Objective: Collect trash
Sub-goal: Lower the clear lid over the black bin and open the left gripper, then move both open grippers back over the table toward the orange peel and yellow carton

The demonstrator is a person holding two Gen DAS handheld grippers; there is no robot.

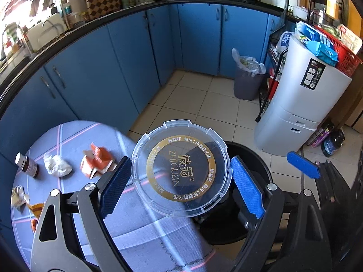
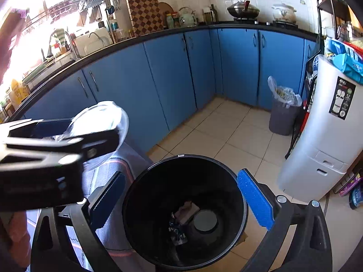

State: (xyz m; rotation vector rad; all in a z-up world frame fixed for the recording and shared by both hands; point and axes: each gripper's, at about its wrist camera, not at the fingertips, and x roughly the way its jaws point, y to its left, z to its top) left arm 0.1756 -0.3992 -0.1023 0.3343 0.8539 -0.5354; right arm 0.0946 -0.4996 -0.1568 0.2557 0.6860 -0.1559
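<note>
Clamped between the left claw [image 1: 179, 179] pads, a clear plastic lid [image 1: 181, 167] is held partly over a black bin [image 2: 183, 210]. Release over it is judged next. Scraps are seen at its bottom. The right claw [image 2: 181, 199] is spread open, empty, straddling the bin's rim.

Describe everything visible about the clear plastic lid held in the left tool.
The clear plastic lid is round and transparent, with a notched, ribbed rim and a gold ring of printed Chinese characters around the word ZHIGUAN. It looks thin and rigid, unbroken. The left tool clamps it by opposite edges between blue textured pads, face tilted toward the camera. It hangs above the table edge and partly over the black bin, touching nothing else.
</note>
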